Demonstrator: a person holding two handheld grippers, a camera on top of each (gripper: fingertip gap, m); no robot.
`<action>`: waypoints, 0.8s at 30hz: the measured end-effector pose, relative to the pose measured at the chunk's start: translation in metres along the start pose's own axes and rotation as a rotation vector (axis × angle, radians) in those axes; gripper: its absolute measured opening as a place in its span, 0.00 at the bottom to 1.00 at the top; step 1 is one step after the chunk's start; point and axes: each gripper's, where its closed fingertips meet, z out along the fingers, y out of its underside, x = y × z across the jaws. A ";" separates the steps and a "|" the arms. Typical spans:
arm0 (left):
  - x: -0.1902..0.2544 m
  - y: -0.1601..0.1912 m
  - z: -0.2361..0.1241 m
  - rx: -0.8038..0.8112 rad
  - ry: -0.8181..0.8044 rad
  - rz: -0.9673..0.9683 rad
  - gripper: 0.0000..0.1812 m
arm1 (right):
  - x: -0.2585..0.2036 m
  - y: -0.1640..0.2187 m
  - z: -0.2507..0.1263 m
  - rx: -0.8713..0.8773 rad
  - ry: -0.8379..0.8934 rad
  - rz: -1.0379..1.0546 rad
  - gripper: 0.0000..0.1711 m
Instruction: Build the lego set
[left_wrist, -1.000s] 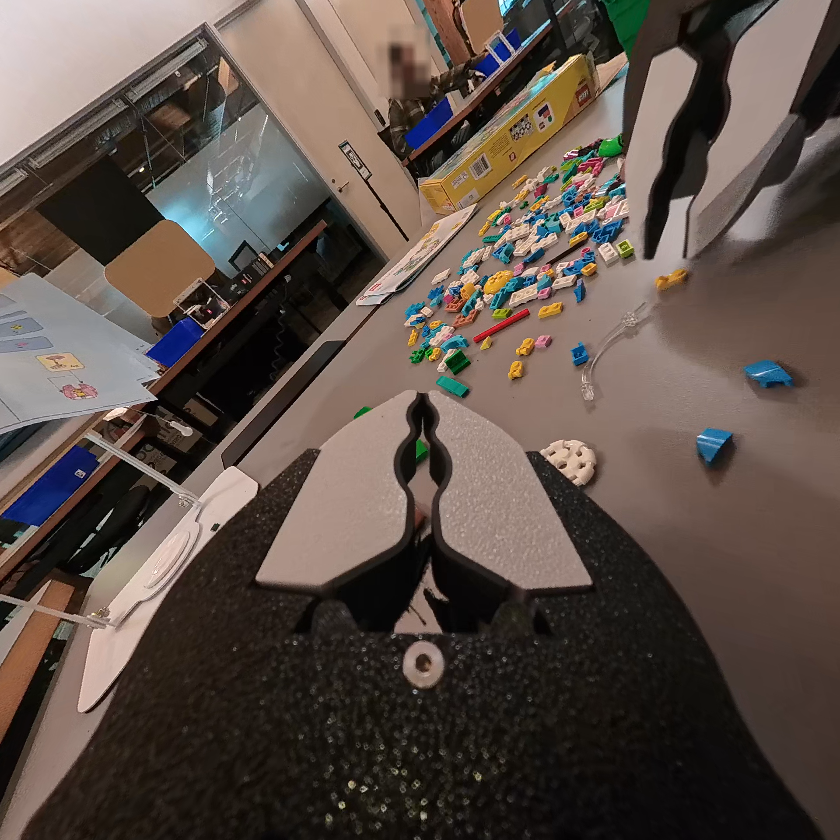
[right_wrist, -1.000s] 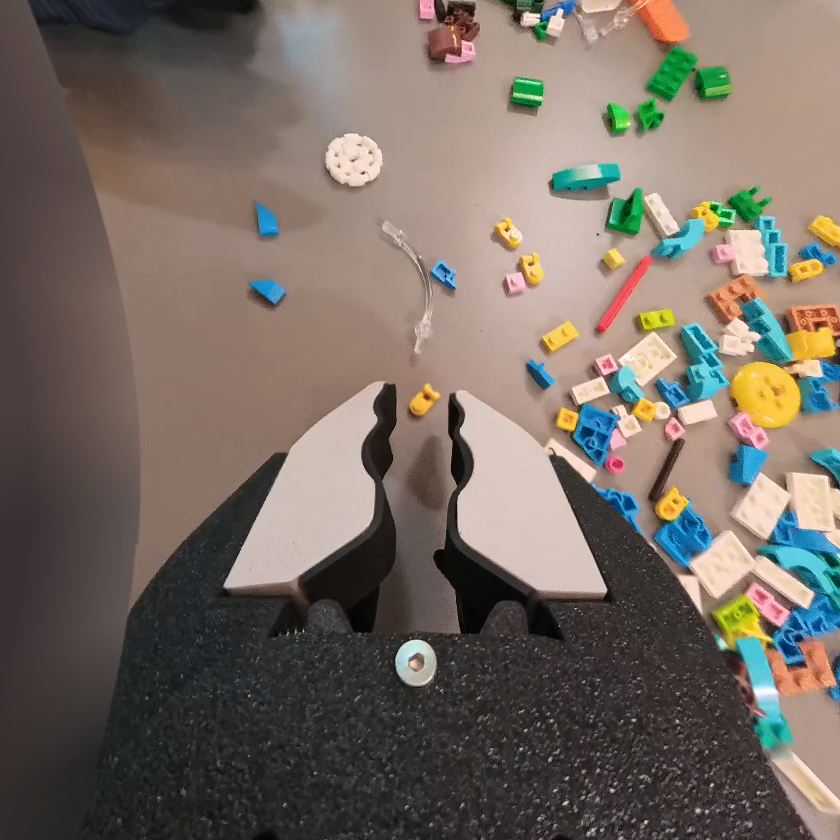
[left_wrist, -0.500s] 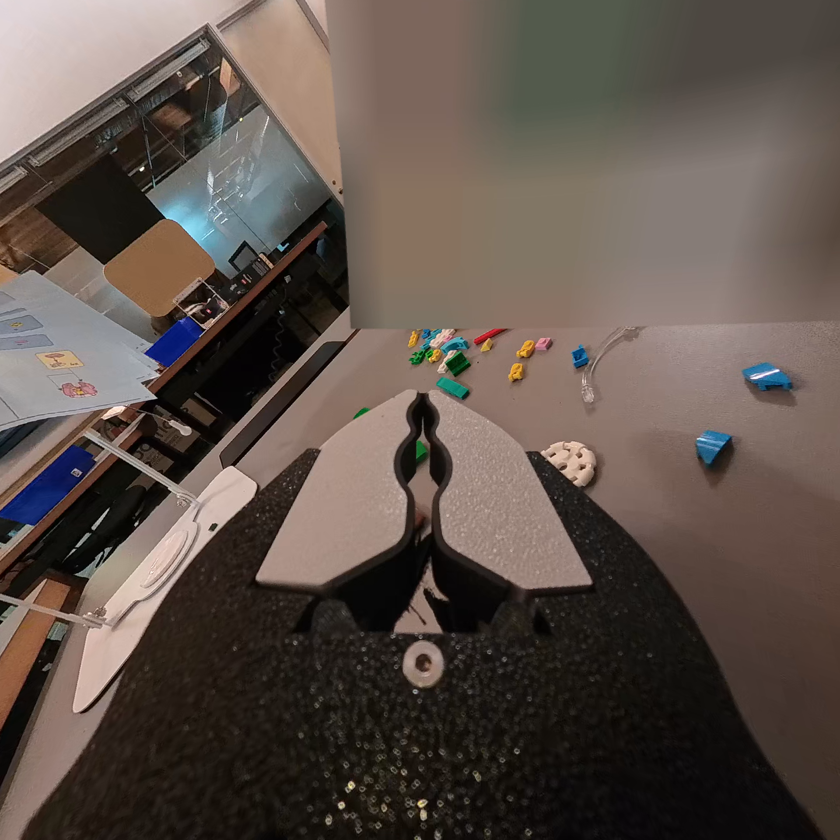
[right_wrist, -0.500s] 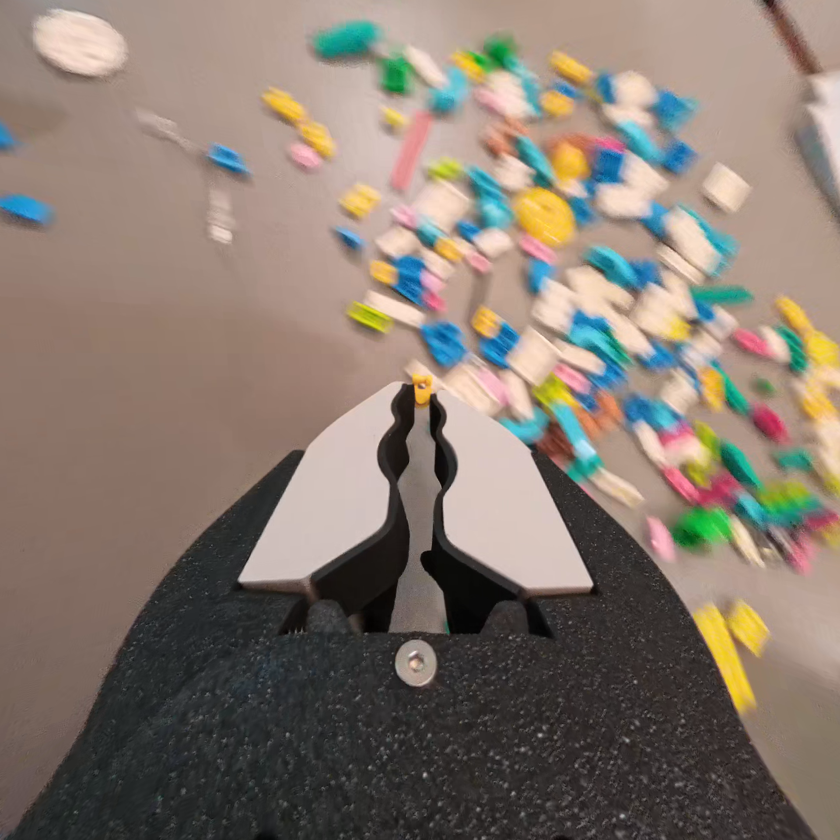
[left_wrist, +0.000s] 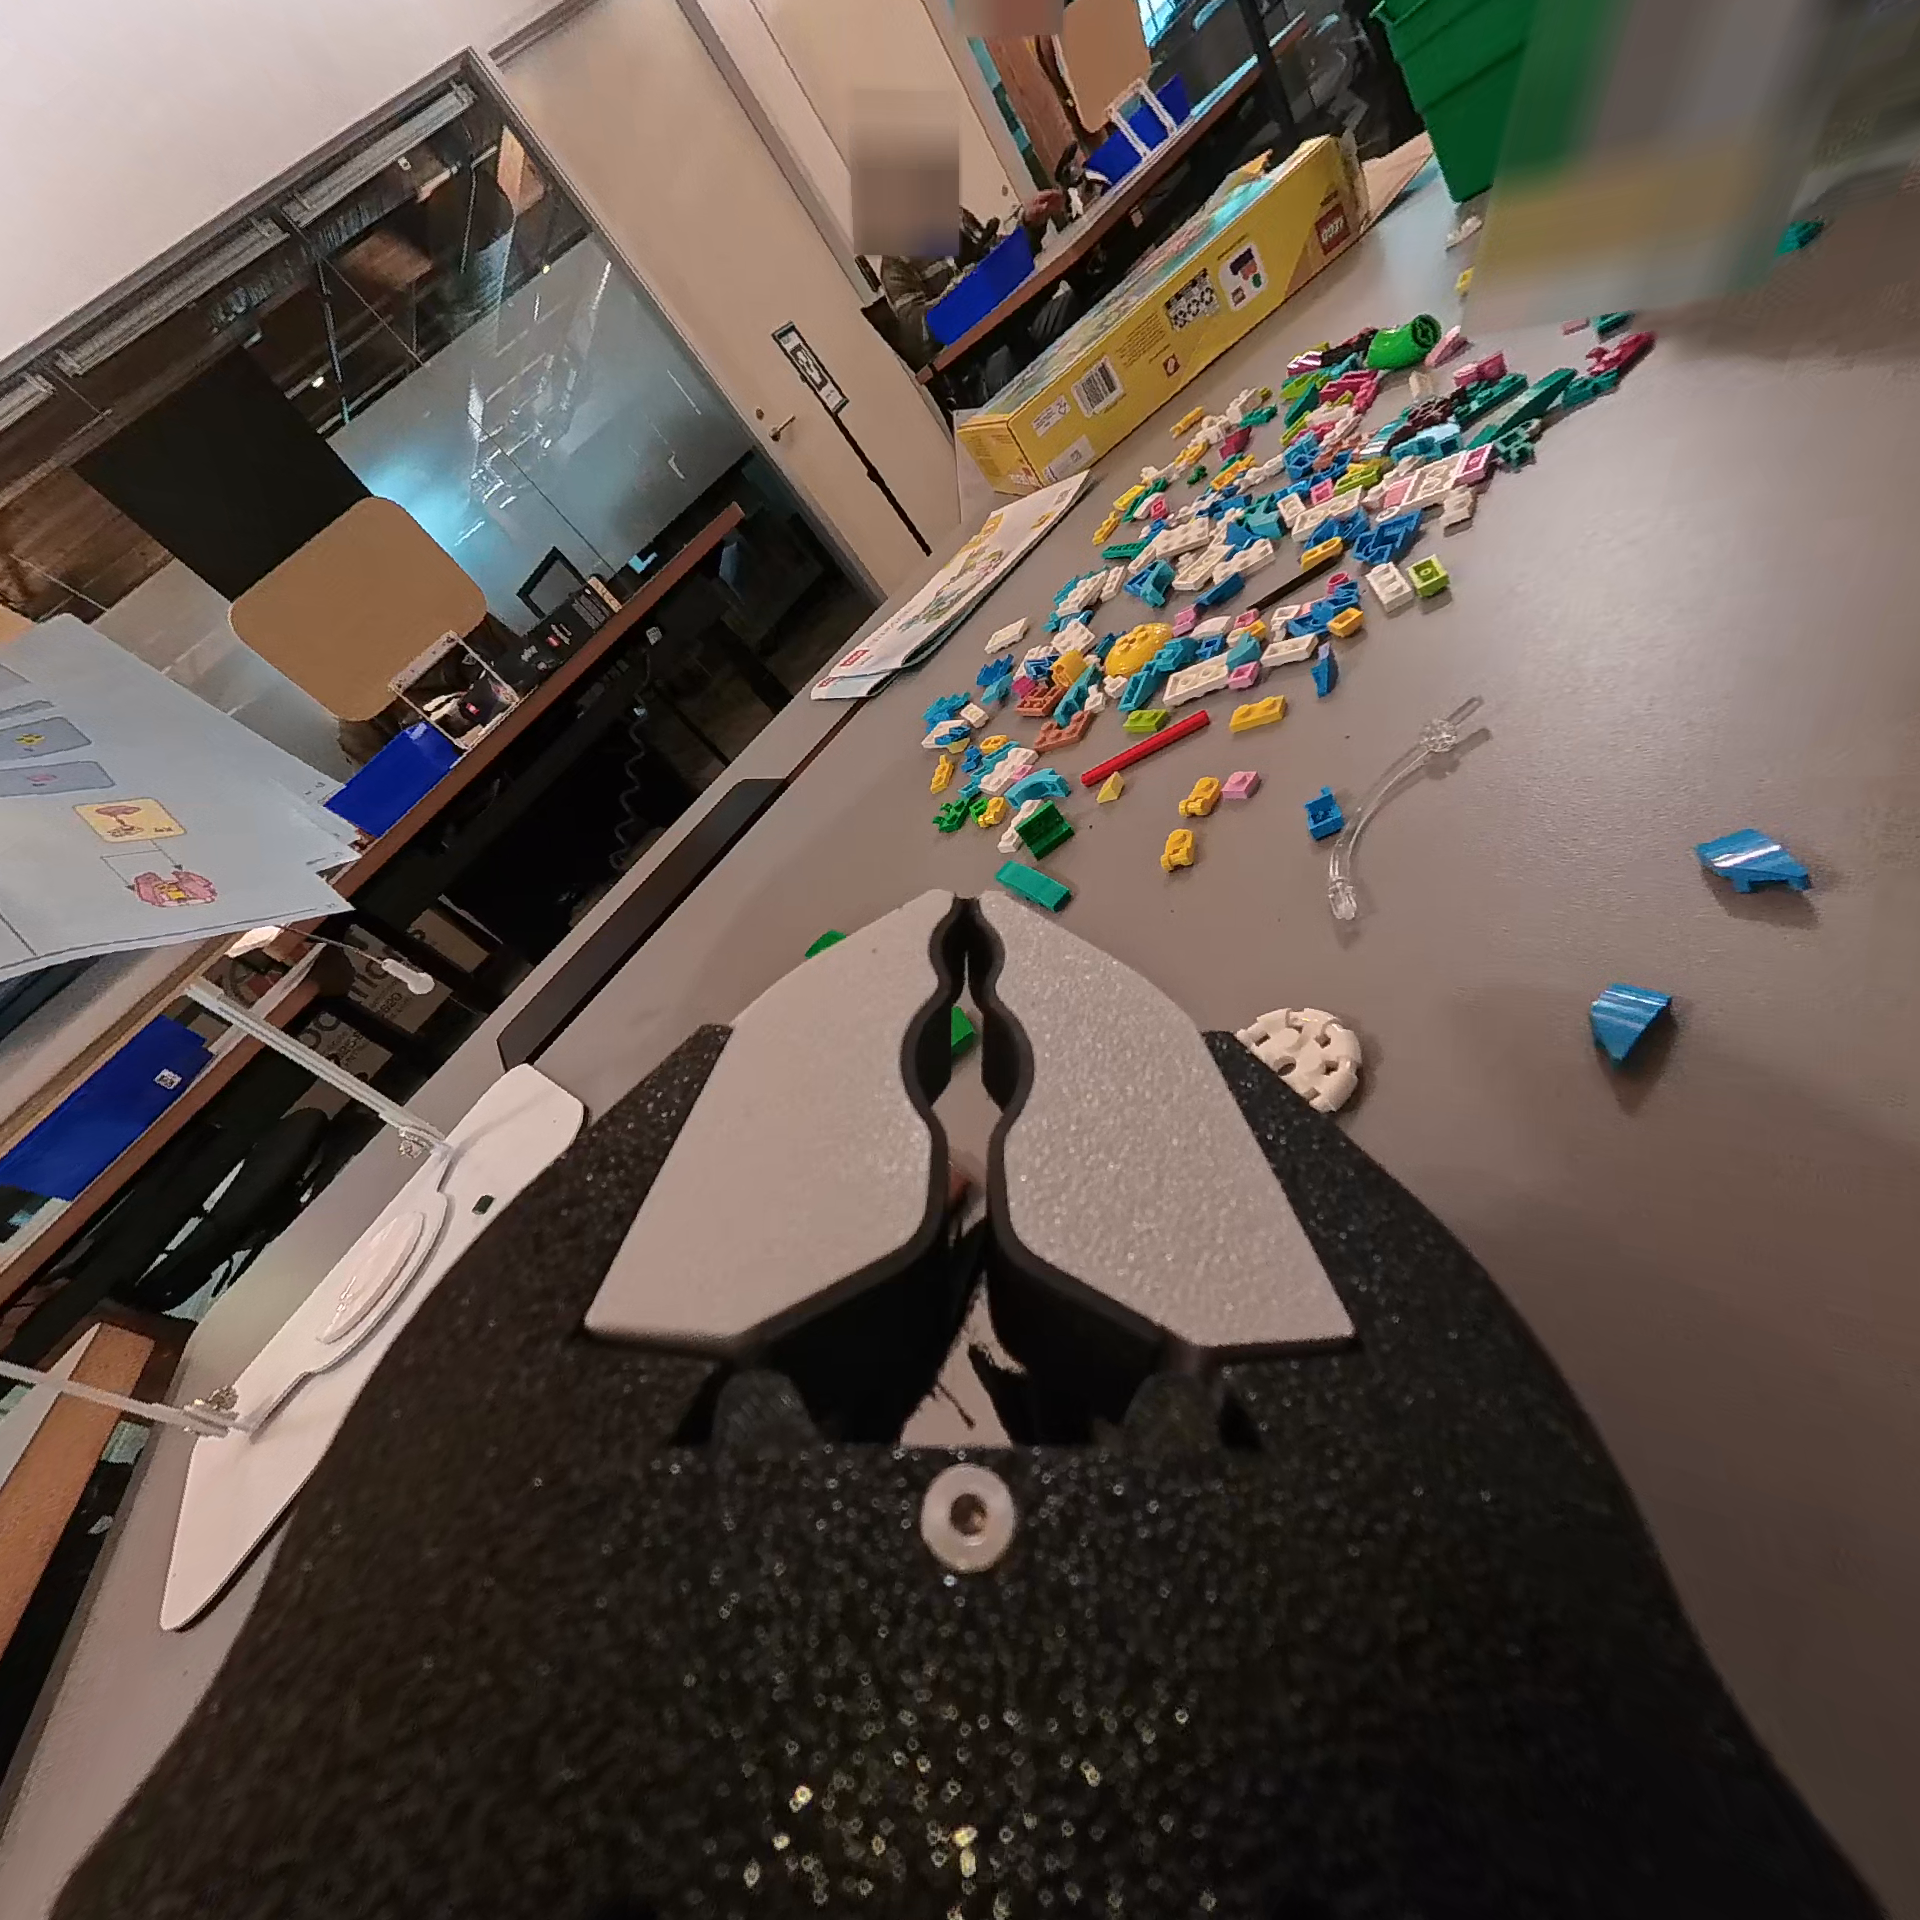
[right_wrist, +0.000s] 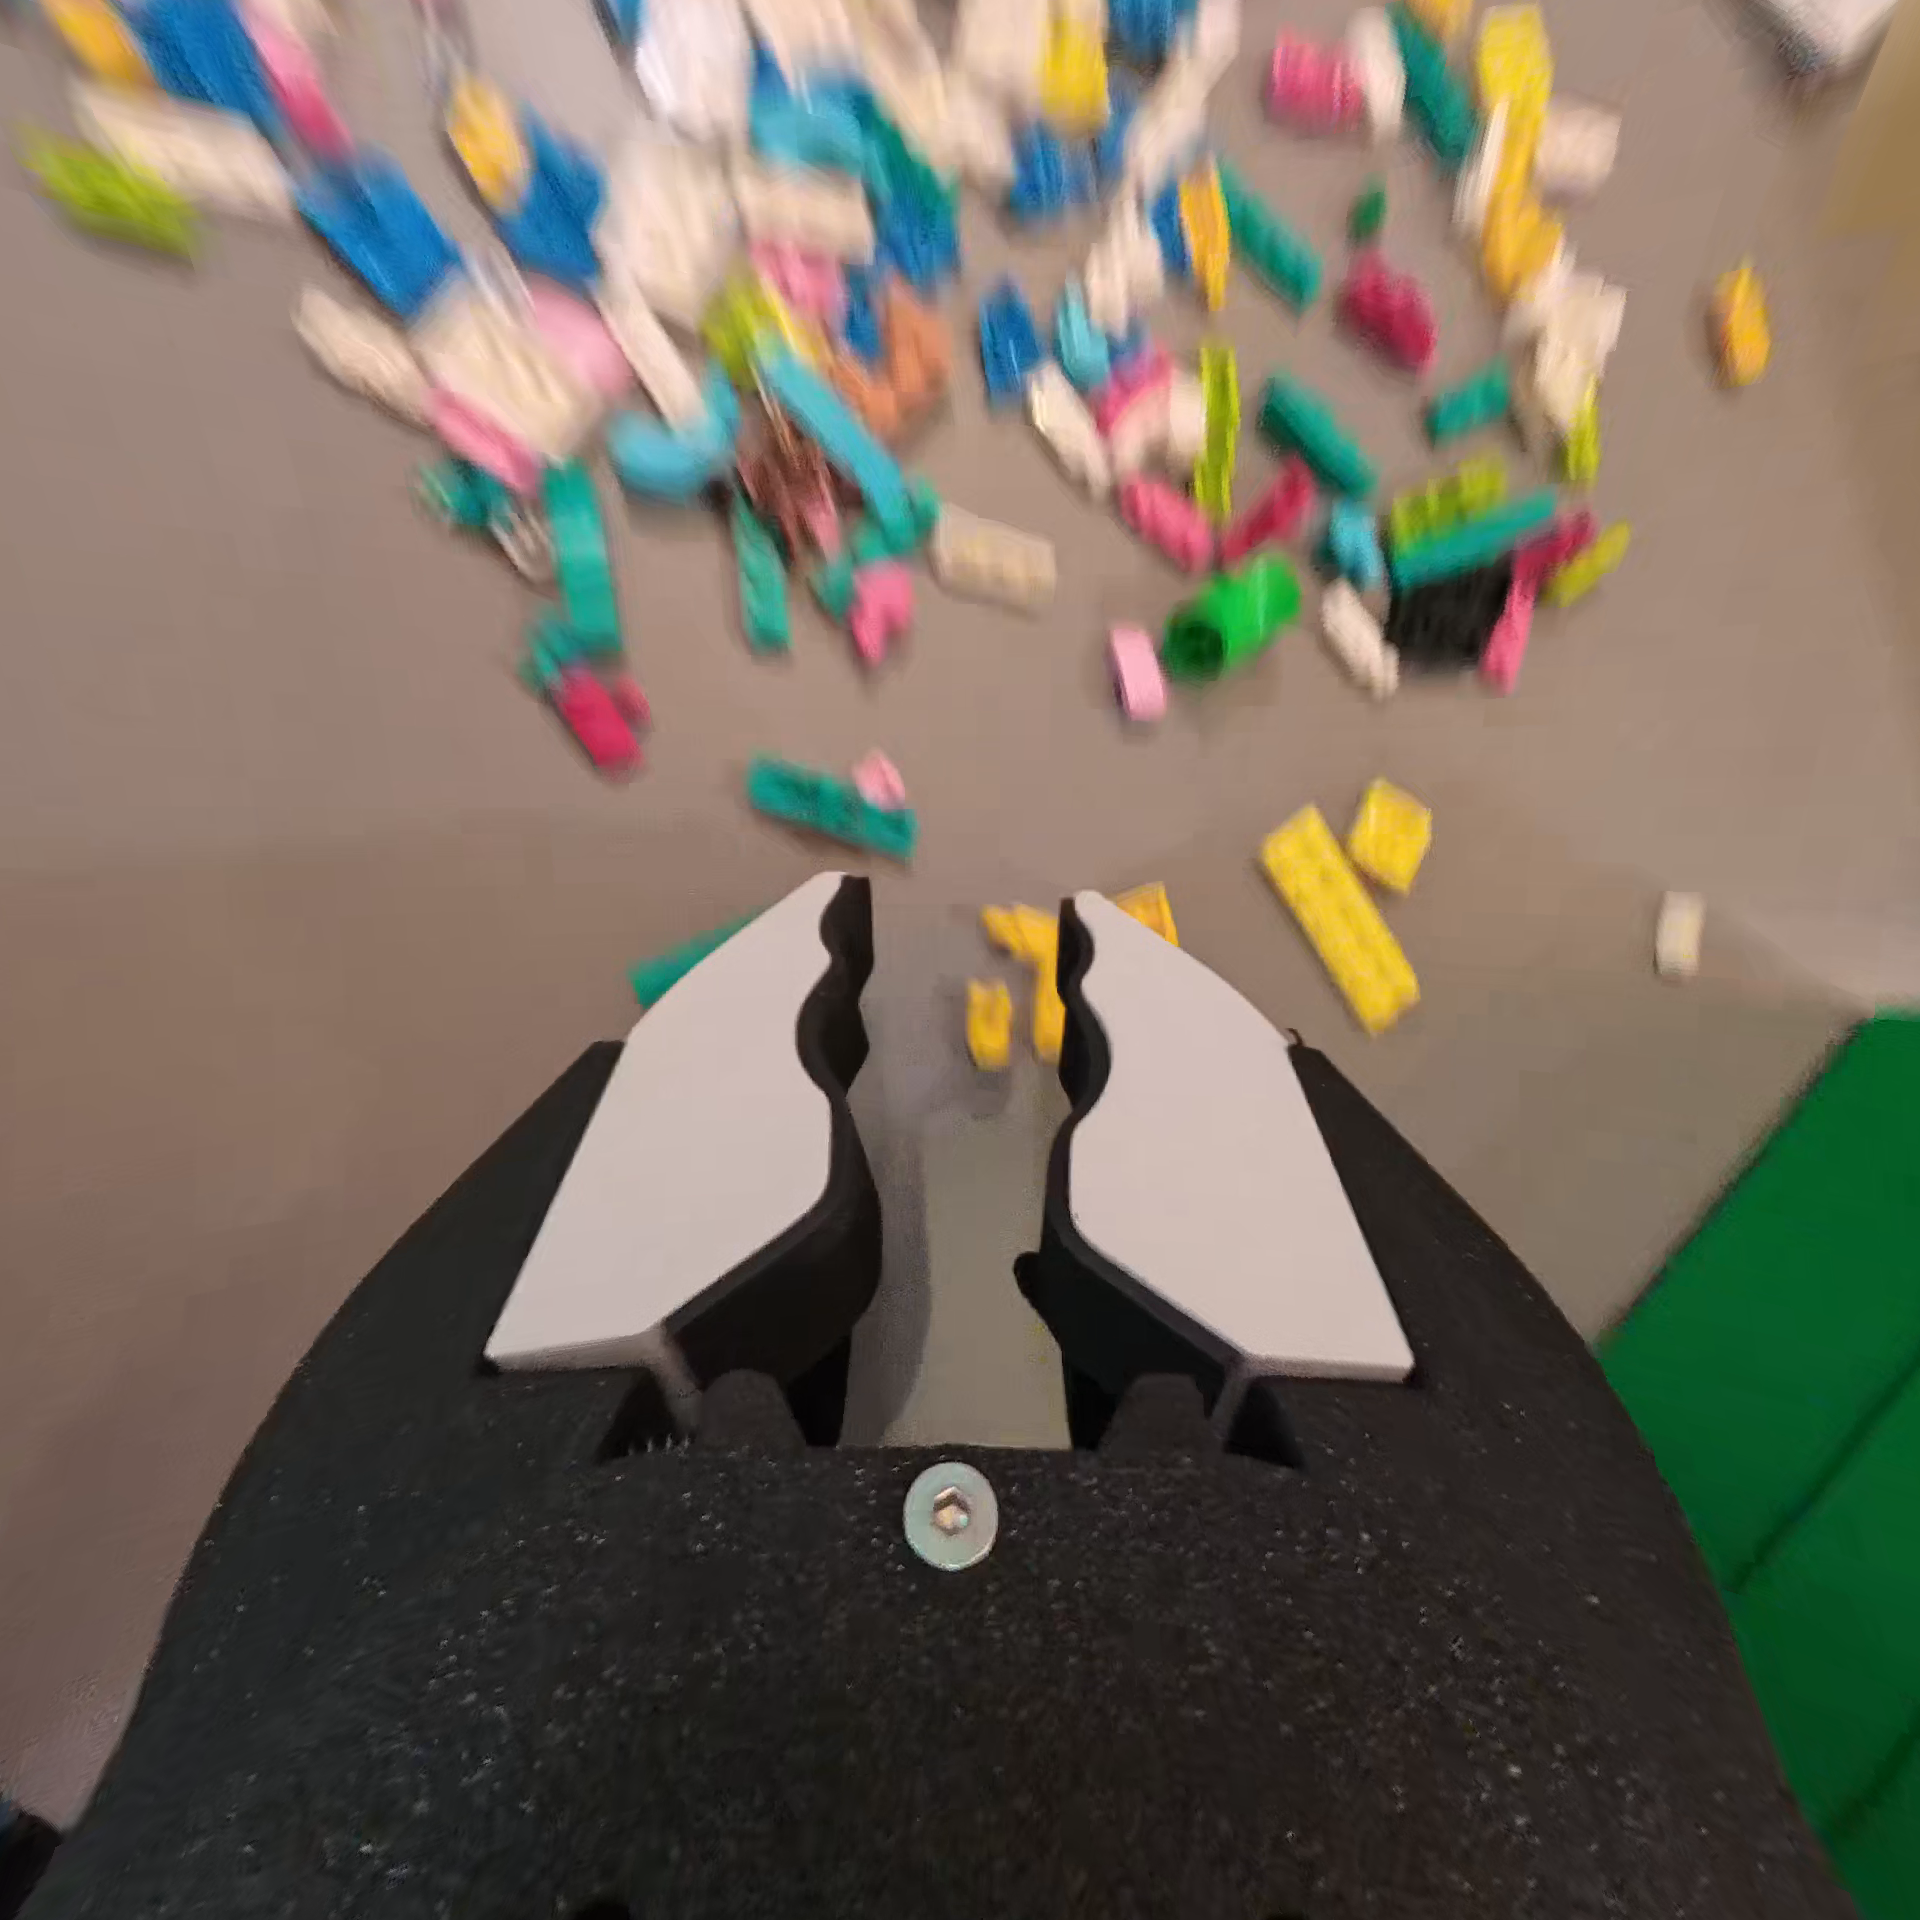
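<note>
My left gripper (left_wrist: 961, 909) is shut and rests low over the grey table (left_wrist: 1558, 1247). A small reddish bit shows deep between its fingers; I cannot tell what it is. A heap of small coloured lego pieces (left_wrist: 1247, 582) lies ahead of it. The right wrist view is blurred by motion. My right gripper (right_wrist: 961, 904) is open, close above the table at the near edge of the heap (right_wrist: 831, 312). A small yellow piece (right_wrist: 987, 1023) lies on the table between its fingers, beside other yellow pieces (right_wrist: 1335, 920).
A yellow box (left_wrist: 1164, 332) and an instruction booklet (left_wrist: 956, 592) lie along the table's left edge. A clear curved piece (left_wrist: 1382, 800), a white round piece (left_wrist: 1304, 1055) and two blue pieces (left_wrist: 1751, 862) lie apart. A green surface (right_wrist: 1787, 1299) is at the right gripper's right. The left gripper's tips are roughly 35 centimeters from the right gripper's.
My right gripper shut on a small yellow piece, carried it across the heap to the far side and has opened. The piece now lies between its fingers. The left gripper has not moved.
</note>
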 end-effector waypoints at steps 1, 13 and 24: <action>0.000 0.000 0.000 -0.001 0.000 0.001 0.00 | -0.009 -0.026 0.000 0.092 -0.051 -0.004 0.19; -0.001 -0.001 -0.001 0.005 -0.001 -0.002 0.00 | -0.060 -0.157 0.105 0.079 -0.342 -0.327 0.15; -0.001 -0.001 0.000 0.007 0.004 -0.007 0.00 | -0.060 -0.165 0.118 -0.014 -0.324 -0.382 0.21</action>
